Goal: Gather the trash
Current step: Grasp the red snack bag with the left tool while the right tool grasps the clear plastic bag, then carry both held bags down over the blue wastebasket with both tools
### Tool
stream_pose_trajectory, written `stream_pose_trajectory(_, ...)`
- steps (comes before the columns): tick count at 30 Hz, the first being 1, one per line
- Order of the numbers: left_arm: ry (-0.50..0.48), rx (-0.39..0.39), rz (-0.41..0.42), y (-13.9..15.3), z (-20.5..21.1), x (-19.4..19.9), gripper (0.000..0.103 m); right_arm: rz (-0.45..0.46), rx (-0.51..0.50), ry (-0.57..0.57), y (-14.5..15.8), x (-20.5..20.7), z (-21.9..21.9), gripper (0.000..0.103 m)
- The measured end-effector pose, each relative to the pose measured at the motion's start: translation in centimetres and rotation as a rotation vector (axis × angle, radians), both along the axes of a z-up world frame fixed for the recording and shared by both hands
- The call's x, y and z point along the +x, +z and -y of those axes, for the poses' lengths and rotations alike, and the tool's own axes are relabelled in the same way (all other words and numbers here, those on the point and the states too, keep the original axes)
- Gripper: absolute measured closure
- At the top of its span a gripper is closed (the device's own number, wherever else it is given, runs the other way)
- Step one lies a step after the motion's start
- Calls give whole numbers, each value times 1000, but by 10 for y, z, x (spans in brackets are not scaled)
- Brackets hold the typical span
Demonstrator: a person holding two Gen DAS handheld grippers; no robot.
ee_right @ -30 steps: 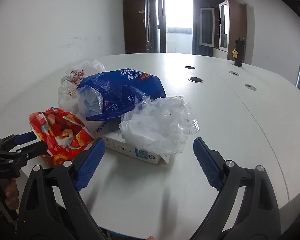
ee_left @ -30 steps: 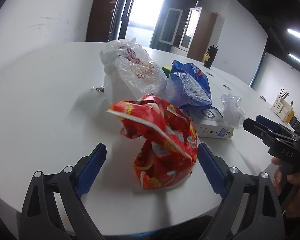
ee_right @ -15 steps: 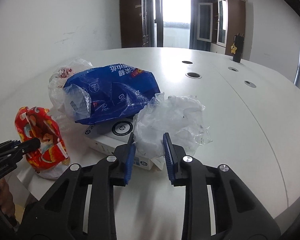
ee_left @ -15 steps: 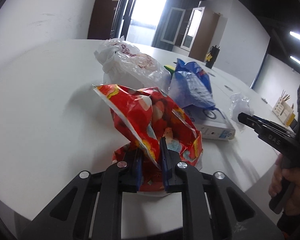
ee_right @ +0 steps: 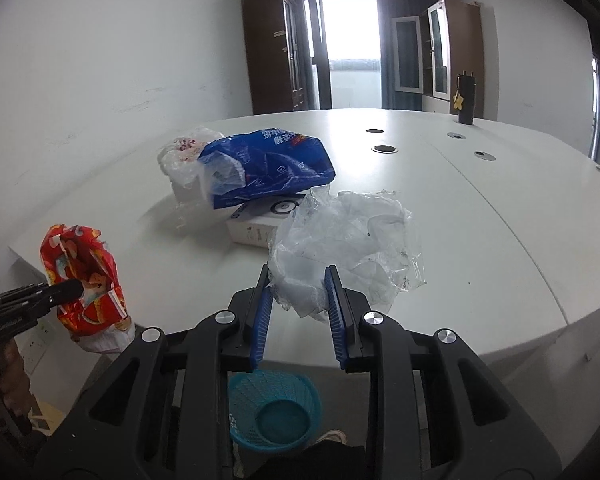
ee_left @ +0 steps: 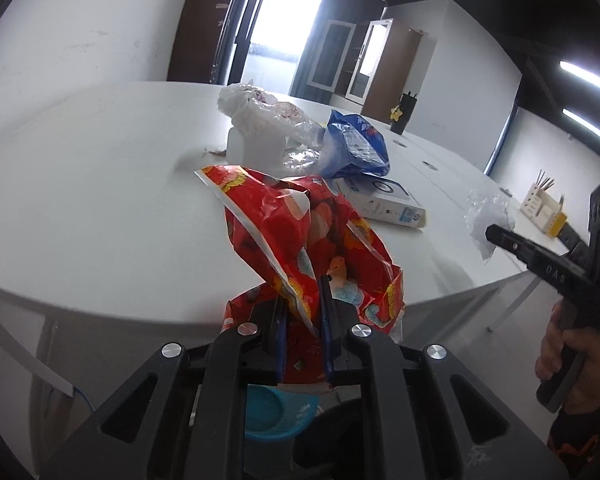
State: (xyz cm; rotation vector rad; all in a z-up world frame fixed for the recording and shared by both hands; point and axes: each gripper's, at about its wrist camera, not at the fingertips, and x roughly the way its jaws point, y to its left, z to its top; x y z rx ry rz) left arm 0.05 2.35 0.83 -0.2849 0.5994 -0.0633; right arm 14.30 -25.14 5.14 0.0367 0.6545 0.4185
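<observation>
Big white table (ee_right: 480, 216) stretching out ahead of my right gripper (ee_right: 296, 300). Lying on it further ahead: a flat white box (ee_right: 256, 228), a white plastic bag (ee_right: 184, 156) far left, dark bottle (ee_right: 465, 100) way back right.

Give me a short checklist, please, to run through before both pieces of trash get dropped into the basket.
1. Left gripper clamped on red wrapper: ok.
2. Right gripper clamped on clear plastic: ok.
3. Blue basket in view below the table edge: ok.
4. Basket directly under either piece: cannot tell.
5. Clear plastic free of the white box: cannot tell.
</observation>
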Motion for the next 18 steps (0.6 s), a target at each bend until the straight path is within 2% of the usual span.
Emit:
stream_pose_trajectory(5,-12,17,9,-2,7,-25,91,-18,10,84,5,-39,-12,78)
stream_pose_trajectory(11,-33,56,-18,-11,15,-37,91,-46,8,177,0,-84,-36,78)
stream_pose_trajectory(14,-32,76,-51,-24,12,-44,91,-72,-5,197,-11,-104,-42,78)
stream_pose_trajectory(18,-27,63,-122,-53,7,-46,91,-145,-14,226,-40,-114,-48,78)
